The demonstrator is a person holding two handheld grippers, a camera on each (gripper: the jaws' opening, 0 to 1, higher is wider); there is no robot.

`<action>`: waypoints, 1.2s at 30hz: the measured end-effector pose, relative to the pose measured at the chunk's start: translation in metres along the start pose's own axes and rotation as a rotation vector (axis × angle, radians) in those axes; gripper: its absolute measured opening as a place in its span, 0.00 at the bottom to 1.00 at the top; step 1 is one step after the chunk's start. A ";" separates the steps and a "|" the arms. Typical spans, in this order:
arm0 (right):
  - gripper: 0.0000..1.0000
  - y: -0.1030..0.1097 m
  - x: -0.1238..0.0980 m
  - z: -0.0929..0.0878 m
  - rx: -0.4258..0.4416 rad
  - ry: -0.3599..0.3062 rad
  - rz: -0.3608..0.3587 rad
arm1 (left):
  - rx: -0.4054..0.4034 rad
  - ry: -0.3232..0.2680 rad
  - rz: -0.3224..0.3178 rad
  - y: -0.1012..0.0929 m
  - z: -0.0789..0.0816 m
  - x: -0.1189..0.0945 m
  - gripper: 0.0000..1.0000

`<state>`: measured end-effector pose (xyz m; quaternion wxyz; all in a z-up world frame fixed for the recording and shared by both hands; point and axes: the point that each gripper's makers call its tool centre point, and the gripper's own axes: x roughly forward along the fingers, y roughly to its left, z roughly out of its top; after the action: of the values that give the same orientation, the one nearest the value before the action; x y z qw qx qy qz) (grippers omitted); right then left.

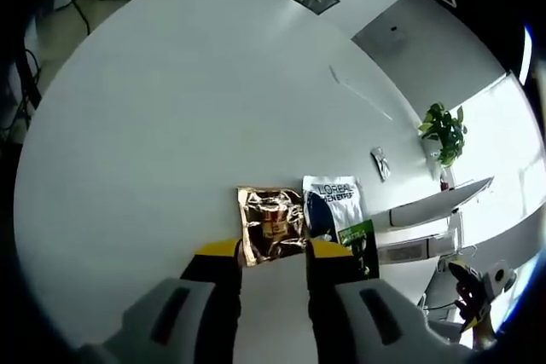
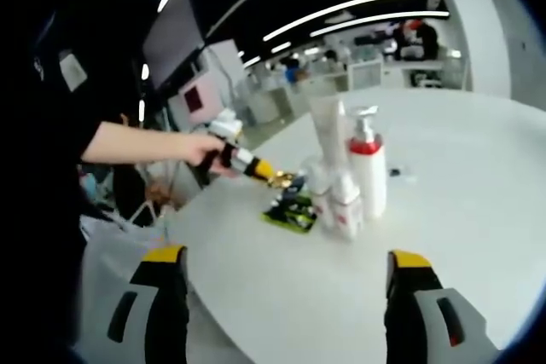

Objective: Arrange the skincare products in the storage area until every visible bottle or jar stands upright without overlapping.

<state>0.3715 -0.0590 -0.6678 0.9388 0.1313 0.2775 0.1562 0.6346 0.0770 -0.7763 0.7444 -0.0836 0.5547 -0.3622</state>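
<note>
1. Left gripper view: the left tool [image 1: 273, 263] stands spread, its tips flanking the near edge of a gold sachet [image 1: 271, 224] lying flat on the counter [image 1: 171, 125], straight ahead.
2. Right gripper view: the right tool [image 2: 287, 268] hangs wide apart, empty; upright bottles [image 2: 350, 181] cluster well ahead, nearer the left.

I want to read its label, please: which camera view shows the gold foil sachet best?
The left gripper view. There the gold foil sachet lies flat on the white table, close between the left gripper tips, its face showing. In the right gripper view it is a small glint at the left gripper's tip.
</note>
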 end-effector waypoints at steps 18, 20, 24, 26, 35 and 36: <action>0.99 0.007 -0.005 0.015 -0.052 -0.023 0.013 | 0.218 -0.119 0.021 -0.023 -0.004 -0.041 0.75; 0.99 0.008 -0.006 0.017 -0.057 -0.027 0.015 | 0.262 -0.145 0.014 -0.027 -0.002 -0.048 0.81; 0.99 0.010 -0.009 0.019 -0.069 -0.033 0.016 | 0.308 -0.178 0.010 -0.037 -0.004 -0.063 0.87; 0.99 0.011 -0.010 0.020 -0.074 -0.035 0.017 | 0.318 -0.195 0.006 -0.041 -0.006 -0.071 0.90; 0.99 0.013 -0.022 0.027 -0.097 -0.051 0.014 | 0.389 -0.279 -0.038 -0.071 -0.018 -0.109 0.99; 0.99 0.013 -0.023 0.027 -0.099 -0.052 0.013 | 0.398 -0.280 -0.038 -0.073 -0.019 -0.112 0.99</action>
<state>0.3658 -0.0601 -0.6309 0.9499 0.0907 0.2443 0.1726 0.5713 0.0999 -0.6595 0.8088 0.0051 0.3623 -0.4632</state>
